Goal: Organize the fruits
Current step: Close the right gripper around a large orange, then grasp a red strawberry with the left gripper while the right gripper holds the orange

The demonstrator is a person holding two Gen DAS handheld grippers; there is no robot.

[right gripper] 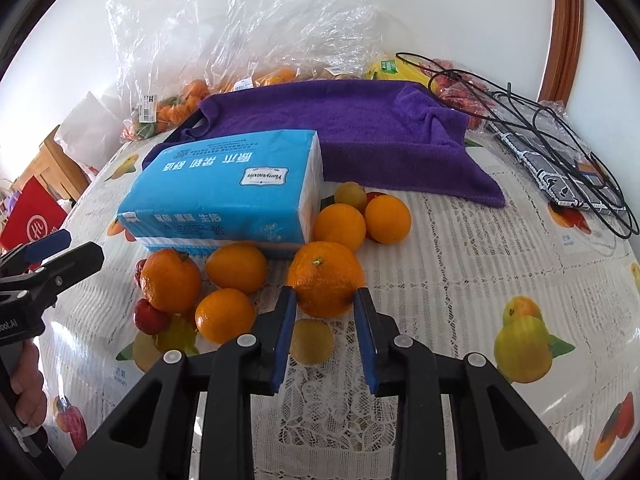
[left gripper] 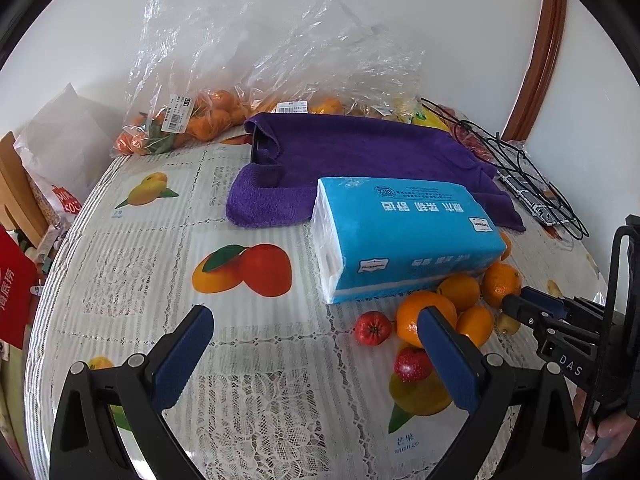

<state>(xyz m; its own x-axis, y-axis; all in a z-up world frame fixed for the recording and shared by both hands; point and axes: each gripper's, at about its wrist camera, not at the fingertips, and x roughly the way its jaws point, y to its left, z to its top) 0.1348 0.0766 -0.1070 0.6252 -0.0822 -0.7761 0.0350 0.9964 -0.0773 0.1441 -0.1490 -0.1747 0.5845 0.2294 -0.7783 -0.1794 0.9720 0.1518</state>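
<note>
Several loose oranges lie on the table around a blue tissue pack [right gripper: 228,188]. In the right wrist view my right gripper [right gripper: 325,298] is shut on the nearest orange [right gripper: 325,276], one blue pad against each side. A small yellow fruit [right gripper: 311,342] lies on the table between the fingers, closer to the camera. More oranges [right gripper: 170,280] and small red fruits [right gripper: 146,316] sit to the left. My left gripper [left gripper: 316,314] stands open over the tablecloth with nothing between its fingers; an orange [left gripper: 424,316] and a red fruit [left gripper: 373,328] lie just beyond its right finger.
A purple towel [right gripper: 360,132] covers a dark tray behind the tissue pack. Clear plastic bags [left gripper: 192,116] of tangerines stand along the back wall. Black cables and a patterned pouch [right gripper: 560,176] lie at the right. The table edge drops off at the left.
</note>
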